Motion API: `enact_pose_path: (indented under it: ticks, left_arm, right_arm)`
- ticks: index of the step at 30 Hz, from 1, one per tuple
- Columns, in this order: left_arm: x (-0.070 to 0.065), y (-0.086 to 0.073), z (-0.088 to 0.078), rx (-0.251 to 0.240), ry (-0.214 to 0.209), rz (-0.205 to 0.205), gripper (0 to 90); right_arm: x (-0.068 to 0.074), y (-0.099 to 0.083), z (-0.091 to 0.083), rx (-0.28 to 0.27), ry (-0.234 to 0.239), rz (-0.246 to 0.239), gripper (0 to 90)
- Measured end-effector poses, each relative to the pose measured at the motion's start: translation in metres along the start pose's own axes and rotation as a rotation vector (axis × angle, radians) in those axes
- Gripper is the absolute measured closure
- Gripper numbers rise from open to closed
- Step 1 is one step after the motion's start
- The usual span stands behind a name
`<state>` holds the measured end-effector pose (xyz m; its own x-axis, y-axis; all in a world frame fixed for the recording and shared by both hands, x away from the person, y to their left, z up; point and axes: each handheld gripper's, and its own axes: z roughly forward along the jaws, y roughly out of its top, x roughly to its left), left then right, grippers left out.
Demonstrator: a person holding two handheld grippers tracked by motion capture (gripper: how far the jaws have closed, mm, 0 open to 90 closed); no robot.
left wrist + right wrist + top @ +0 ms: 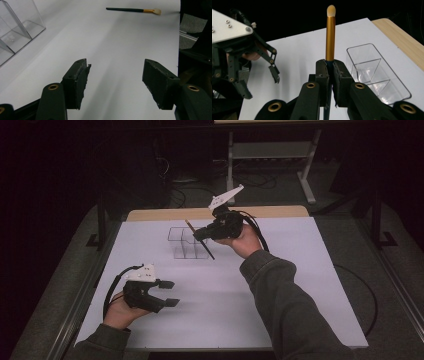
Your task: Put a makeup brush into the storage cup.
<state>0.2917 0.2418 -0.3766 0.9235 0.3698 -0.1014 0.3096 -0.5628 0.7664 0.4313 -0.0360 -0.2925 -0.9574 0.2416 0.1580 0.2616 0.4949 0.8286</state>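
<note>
My right hand-held gripper (200, 234) is clamped on a makeup brush (199, 239), holding it up over the clear organizer (187, 244) that stands on the desk (280, 285). The jaws pinch the dark handle just below the gold ferrule (330, 37). I judge the brush light and stiff, a thin rod that will not bend. Its lacquered handle and metal ferrule look slippery, so it could pivot or slide between the pads if I tilt it fast. The soft tuft (331, 10) is the part to spare; the handle near the ferrule is the right place to hold, leaving the lower end free to drop into a compartment.

My left hand-held gripper (167, 293) rests low on the desk, nearer me than the organizer, jaws apart with nothing between them.

The high view gives the brush's slant across the organizer and how far apart my two hands are. The right gripper view shows the pinch itself and the organizer's dividers (372, 72). The left gripper view has a second brush (132, 10) lying flat on the desk, well beyond the organizer's corner (17, 27).
</note>
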Motion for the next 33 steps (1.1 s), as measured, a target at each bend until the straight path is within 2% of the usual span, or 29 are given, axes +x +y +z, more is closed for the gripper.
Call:
enact_pose_path:
  ticks: [6, 10, 11, 13, 16, 17, 25, 33]
  left_arm:
    - [0.000, -0.002, 0.000, 0.004, 0.003, 0.000, 35.7]
    - [-0.001, -0.002, -0.001, -0.005, 0.009, -0.013, 35.2]
    - [0.000, -0.002, -0.002, -0.005, 0.008, -0.015, 35.2]
    - [0.000, -0.002, -0.003, -0.004, 0.010, -0.008, 35.1]
    - [-0.001, -0.003, -0.002, -0.016, 0.010, -0.023, 35.0]
    - [0.000, -0.003, -0.003, -0.005, 0.012, -0.011, 35.0]
    - [0.000, -0.003, -0.002, -0.010, 0.006, -0.016, 34.6]
    - [0.001, -0.004, -0.004, -0.018, 0.007, -0.021, 34.4]
  right_arm:
    - [-0.009, 0.009, 0.007, -0.014, -0.006, -0.003, 82.7]
    - [-0.011, 0.011, 0.009, -0.018, -0.007, 0.006, 82.6]
    - [-0.013, 0.012, 0.010, -0.016, -0.015, -0.005, 82.6]
    - [-0.013, 0.016, 0.011, -0.013, -0.012, 0.004, 82.6]
    - [-0.014, 0.023, 0.013, -0.019, -0.013, 0.003, 82.6]
    - [-0.015, 0.025, 0.014, -0.022, -0.014, -0.002, 82.6]
    - [-0.021, 0.045, 0.020, -0.037, -0.024, -0.020, 82.6]
    - [-0.030, 0.053, 0.027, -0.050, -0.028, -0.002, 82.6]
